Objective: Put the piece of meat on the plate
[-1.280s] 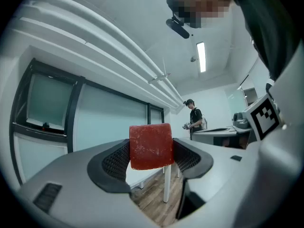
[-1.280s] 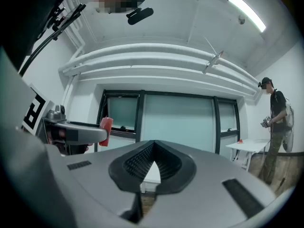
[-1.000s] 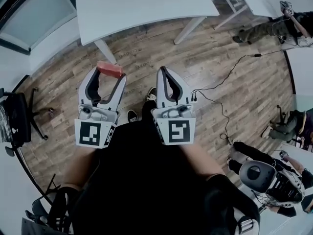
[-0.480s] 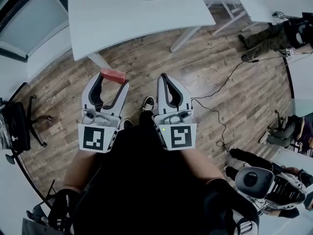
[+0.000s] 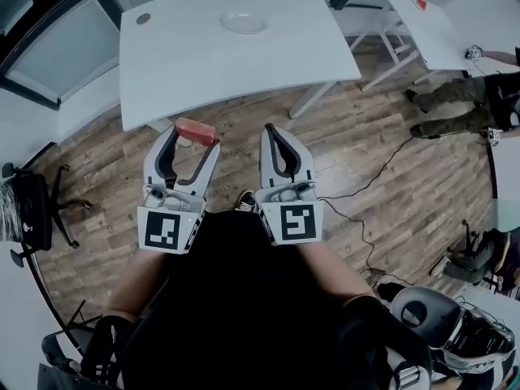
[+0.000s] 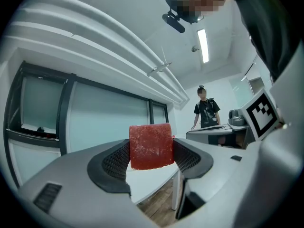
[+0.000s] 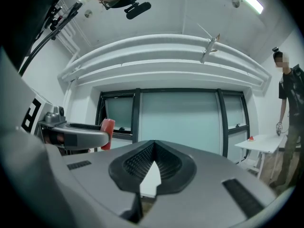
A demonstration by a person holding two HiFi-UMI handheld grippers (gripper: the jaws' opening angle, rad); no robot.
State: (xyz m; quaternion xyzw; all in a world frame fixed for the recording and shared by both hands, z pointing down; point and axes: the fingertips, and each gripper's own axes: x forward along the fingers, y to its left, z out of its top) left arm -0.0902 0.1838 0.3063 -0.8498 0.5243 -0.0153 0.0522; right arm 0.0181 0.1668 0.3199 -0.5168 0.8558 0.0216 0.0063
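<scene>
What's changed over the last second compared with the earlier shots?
The white table and its pale round plate have drawn nearer as the person advanced. In the head view, the red block of meat now lines up with the table's near edge. Unchanged: left gripper shut on the meat, right gripper shut and empty.

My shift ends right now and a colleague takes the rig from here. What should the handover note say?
Left tongs: shut on the piece of meat, held in the air by the near edge of the white table.
Right tongs: shut, empty, beside the left.
Plate: on the table's far side, looks empty.
Done: meat is picked up.
Left: carry it over to the plate, set it down, release.
</scene>
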